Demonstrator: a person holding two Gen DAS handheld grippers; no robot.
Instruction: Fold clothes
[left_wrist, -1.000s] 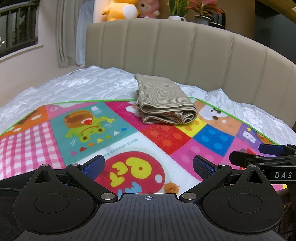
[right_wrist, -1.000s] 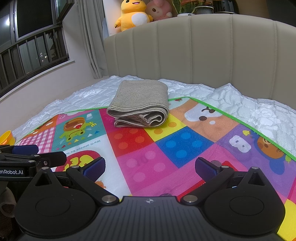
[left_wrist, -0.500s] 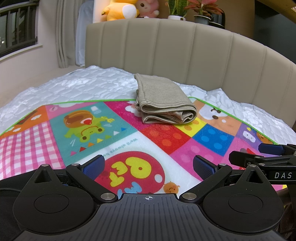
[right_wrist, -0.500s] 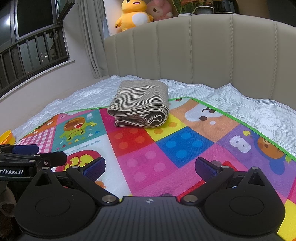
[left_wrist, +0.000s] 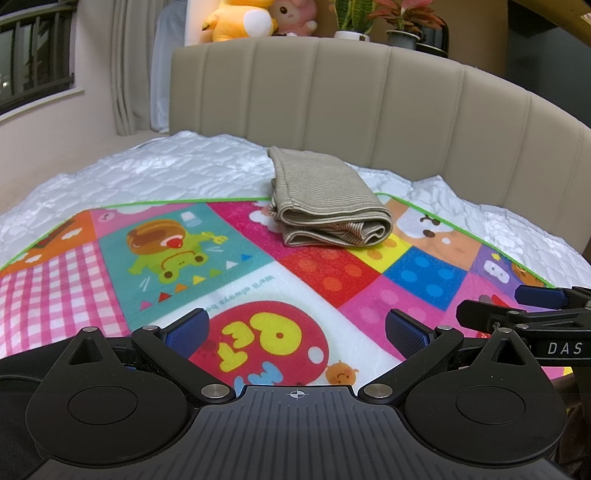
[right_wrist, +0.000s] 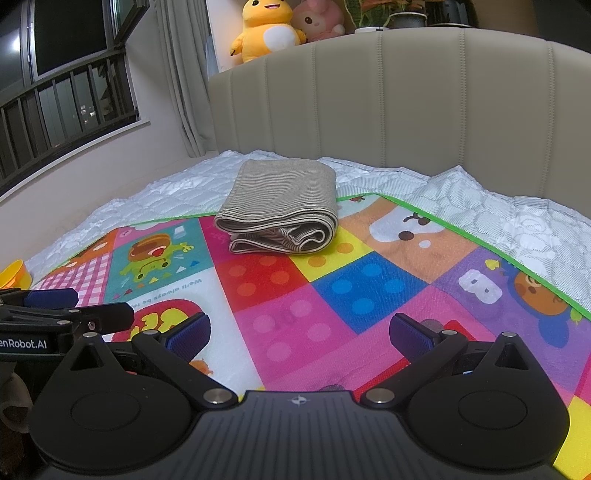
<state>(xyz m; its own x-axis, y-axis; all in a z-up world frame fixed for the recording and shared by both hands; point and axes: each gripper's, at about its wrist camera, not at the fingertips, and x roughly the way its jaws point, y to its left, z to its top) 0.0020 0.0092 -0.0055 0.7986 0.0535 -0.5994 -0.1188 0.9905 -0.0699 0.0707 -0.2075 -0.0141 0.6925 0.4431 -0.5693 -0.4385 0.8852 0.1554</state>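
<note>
On the left, the left gripper (left_wrist: 295, 330) hung low over the near part of the mat (left_wrist: 229, 273), its blue pads (left_wrist: 186, 332) spread wide apart with nothing between them. Below the gap lay the red circle with yellow letters printed on the mat. Well ahead of it, toward the far edge of the mat, the folded cloth (left_wrist: 325, 197) lay flat, a grey-beige striped bundle with its rolled fold facing the grippers. Its far half reached past the mat's green border onto the white quilt (left_wrist: 155, 173). From the left gripper the cloth stood slightly right of centre.

To the right, the right gripper (right_wrist: 299, 336) was likewise low over the mat's near edge, pads (right_wrist: 412, 338) parted and empty, above pink and blue dotted squares. From there the cloth (right_wrist: 280, 214) lay well ahead and a little left of centre. The two grippers sat just beside each other, neither touching the cloth. Behind the bed rose a padded headboard (right_wrist: 388, 103).
</note>
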